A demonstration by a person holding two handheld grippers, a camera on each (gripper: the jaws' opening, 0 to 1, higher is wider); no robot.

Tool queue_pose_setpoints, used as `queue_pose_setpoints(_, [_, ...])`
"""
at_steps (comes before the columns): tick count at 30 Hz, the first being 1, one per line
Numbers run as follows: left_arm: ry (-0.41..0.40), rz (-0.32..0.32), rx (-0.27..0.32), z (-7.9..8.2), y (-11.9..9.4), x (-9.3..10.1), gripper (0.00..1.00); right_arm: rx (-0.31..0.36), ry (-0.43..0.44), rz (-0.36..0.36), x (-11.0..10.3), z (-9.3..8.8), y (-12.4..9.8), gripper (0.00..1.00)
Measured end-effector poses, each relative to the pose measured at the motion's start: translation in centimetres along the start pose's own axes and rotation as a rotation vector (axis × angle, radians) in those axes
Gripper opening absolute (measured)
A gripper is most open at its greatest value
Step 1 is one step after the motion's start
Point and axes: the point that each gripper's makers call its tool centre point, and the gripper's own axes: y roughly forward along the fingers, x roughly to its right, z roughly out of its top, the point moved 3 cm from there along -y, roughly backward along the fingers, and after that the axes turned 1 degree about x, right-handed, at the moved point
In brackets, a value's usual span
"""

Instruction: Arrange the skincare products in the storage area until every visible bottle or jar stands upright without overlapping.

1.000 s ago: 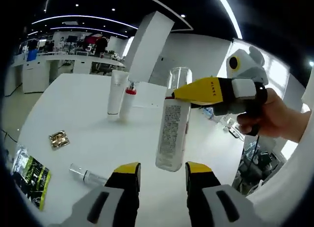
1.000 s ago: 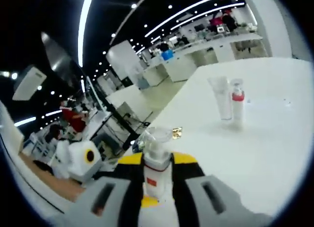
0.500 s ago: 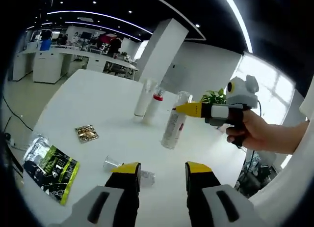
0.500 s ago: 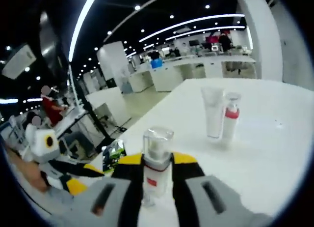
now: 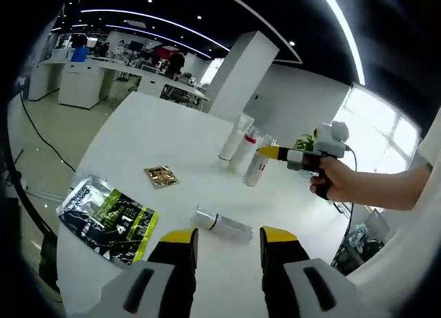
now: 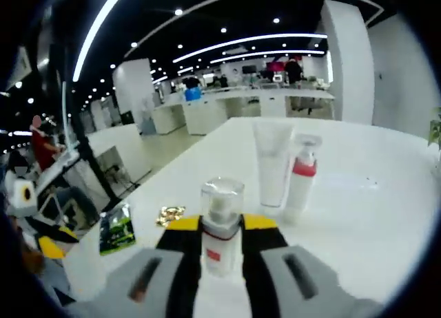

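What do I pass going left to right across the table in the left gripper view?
Green-and-black sachet → small gold packet → clear bottle lying on its side → white tube → red-collared pump bottle → clear-capped bottle, held by the right gripper.

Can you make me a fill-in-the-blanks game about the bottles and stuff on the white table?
1. The right gripper is shut on the ____ bottle.
2. The pump bottle beside the white tube has a ____ collar.
3. The clear bottle near the left gripper is lying ____.
4. The small foil packet is ____ coloured.

Missing words: clear-capped; red; down; gold
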Motion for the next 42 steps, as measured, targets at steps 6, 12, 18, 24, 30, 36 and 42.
queue_pose_setpoints(6, [-0.017, 0.031, 0.014, -0.1, -1.8, -1.6, 0.36, 0.037, 0.003, -0.063, 1.7, -0.1, 1.7, 0.19])
queue_pose_setpoints(12, [-0.038, 0.065, 0.020, -0.3, -3.6, -3.2, 0.36, 0.070, 0.022, -0.121, 2.9, -0.2, 3.5, 0.19])
queue_pose_setpoints(18, [-0.048, 0.097, 0.014, -0.5, -4.9, -4.5, 0.35, 0.063, 0.059, -0.163, 3.5, -0.9, 4.9, 0.19])
queue_pose_setpoints(24, [-0.070, 0.140, 0.023, -0.4, -6.1, -5.8, 0.34, 0.060, -0.019, -0.183, 3.7, -1.3, 6.3, 0.19])
queue_pose_setpoints(30, [-0.075, 0.150, 0.015, -0.6, -6.4, -6.3, 0.34, 0.067, -0.050, -0.190, 4.1, -1.2, 7.0, 0.19])
queue_pose_setpoints(36, [-0.078, 0.155, 0.008, -0.6, -6.5, -6.6, 0.34, 0.084, -0.098, -0.194, 4.4, -1.1, 7.5, 0.19])
queue_pose_setpoints(42, [-0.080, 0.161, 0.005, -0.2, -6.7, -6.9, 0.33, 0.110, -0.104, -0.182, 4.3, -1.1, 8.2, 0.19])
